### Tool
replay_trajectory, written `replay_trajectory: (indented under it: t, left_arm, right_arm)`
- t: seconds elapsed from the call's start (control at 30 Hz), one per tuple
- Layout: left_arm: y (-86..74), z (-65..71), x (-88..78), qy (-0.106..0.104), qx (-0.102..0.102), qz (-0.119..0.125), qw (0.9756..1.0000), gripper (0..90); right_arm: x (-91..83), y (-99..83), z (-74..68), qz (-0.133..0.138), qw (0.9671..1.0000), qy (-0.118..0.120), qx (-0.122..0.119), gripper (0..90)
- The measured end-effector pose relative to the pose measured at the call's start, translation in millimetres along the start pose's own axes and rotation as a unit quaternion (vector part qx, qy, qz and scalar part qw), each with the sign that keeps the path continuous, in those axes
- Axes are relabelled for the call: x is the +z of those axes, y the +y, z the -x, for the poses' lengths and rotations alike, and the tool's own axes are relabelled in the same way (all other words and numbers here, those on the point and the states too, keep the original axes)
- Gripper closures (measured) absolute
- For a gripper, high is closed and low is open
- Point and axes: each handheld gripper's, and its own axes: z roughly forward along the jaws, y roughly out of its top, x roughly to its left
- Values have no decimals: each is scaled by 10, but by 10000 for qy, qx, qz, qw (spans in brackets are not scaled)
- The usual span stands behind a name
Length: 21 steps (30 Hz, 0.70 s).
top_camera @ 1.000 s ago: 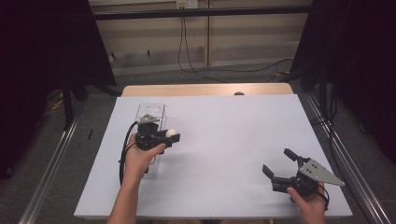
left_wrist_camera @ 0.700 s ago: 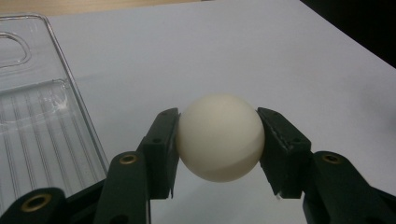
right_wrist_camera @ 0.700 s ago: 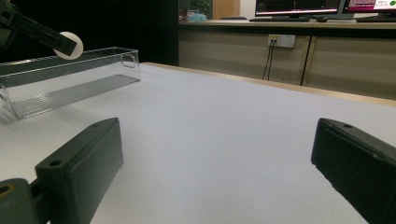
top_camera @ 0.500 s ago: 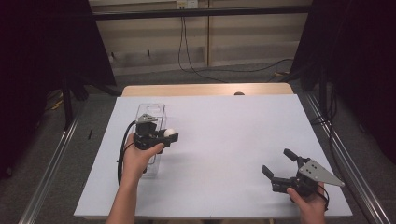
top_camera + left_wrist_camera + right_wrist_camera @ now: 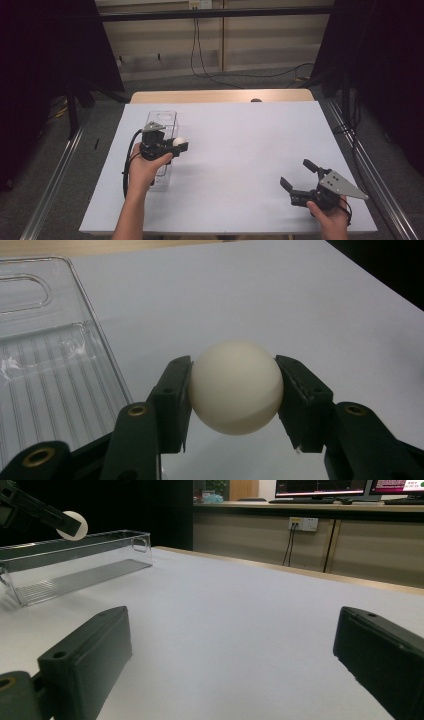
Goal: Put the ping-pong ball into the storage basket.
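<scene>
the left tongs pinch a smooth cream-white round ball, one black pad pressed to each side of it, so the ball sits squarely between them and clear of the surface below. in the high view the ball hangs just to the right of a clear rectangular plastic box with a ribbed floor and a cut-out handle slot at its far end; the box lies lengthwise on the left half of the white-covered desk, and the left hand is over its near part. from the left gripper view the box is beside the ball on the left, and the ball seems to be outside its rim, though how high above the desk it hangs is hard to judge. the right tongs rest near the right front corner of the desk, well apart from the box, their jaws spread wide with nothing between them, held by the right hand. in the right gripper view the box and the ball appear far off at the upper left.
</scene>
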Motion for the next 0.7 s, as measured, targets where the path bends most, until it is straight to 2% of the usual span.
replay_trajectory:
  t: [0.33,0.37,0.53,0.7]
  left_arm:
    - [6,-41,-67,56,-7,42,10000,511]
    - [2,-36,-66,65,-77,106,9999,511]
    - [4,-60,-97,79,-5,63,9999,511]
    - [-1,-97,-133,107,-30,103,9999,511]
  right_arm:
    - [3,0,2,15,10000,16,-7,15]
    - [1,1,2,9,10000,4,0,15]
    - [5,1,1,17,10000,23,-8,16]
    - [7,0,0,11,10000,23,1,16]
